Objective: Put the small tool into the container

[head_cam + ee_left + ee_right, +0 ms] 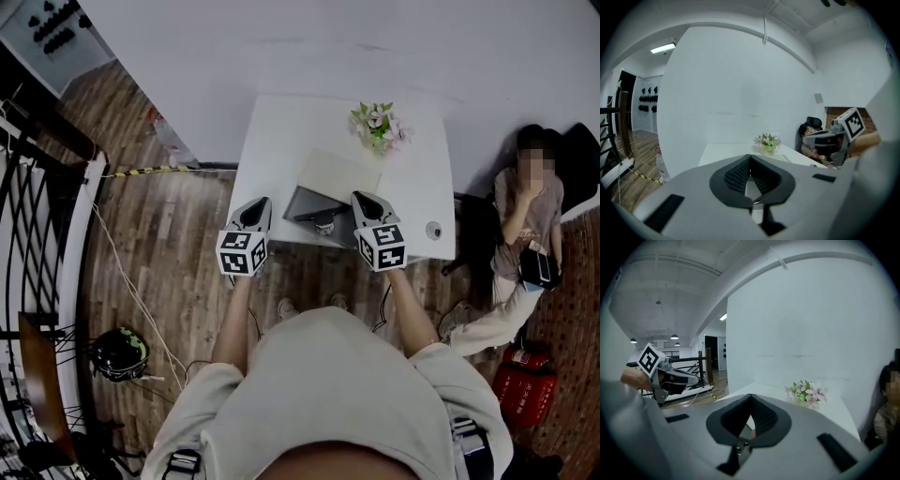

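On the white table (412, 178) lies a grey container (307, 203) with a paler lid (337, 173) standing open behind it. A small dark-and-white tool (324, 225) lies at the container's front edge. My left gripper (258, 204) hangs over the table's front left edge, left of the container, jaws shut and empty (750, 157). Just right of the container, the right gripper (366, 199) is also shut with nothing in it (750, 397). Each gripper shows in the other's view: the right gripper (839, 133), the left gripper (661, 371).
A pot of pink flowers (378, 127) stands at the table's back, and a small round object (433, 230) lies near its front right corner. A person (525, 225) sits on the floor at the right. A black railing (37, 216) runs along the left.
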`<state>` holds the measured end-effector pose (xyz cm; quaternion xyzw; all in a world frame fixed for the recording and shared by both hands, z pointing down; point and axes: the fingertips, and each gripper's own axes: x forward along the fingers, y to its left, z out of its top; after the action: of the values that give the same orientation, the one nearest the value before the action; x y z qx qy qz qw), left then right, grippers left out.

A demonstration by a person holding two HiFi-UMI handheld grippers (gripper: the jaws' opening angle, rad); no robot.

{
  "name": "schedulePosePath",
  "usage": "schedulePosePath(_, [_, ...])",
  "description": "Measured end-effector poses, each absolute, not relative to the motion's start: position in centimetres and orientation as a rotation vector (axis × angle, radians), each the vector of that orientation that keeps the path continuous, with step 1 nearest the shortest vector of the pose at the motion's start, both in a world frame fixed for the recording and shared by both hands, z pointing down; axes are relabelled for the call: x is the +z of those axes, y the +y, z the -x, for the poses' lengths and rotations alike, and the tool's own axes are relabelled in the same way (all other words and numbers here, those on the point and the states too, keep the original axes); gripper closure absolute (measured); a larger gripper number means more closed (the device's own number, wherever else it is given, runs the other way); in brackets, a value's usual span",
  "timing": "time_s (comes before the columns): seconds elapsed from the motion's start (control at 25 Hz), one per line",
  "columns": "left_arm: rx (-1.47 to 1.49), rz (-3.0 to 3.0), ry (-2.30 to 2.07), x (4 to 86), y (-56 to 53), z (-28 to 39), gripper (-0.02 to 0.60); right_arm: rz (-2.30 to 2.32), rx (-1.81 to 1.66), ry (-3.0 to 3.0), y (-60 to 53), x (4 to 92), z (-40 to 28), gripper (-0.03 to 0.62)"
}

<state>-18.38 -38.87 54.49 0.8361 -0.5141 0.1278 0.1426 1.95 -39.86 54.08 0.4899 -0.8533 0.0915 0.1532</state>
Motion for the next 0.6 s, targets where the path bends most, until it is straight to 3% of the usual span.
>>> schedulePosePath(0.6, [0.31,-2.427,-1.517,52.8,-39.7,18.6,0.572,-1.462,0.217,-2.443,-39.9,53.0,-2.6,0.595])
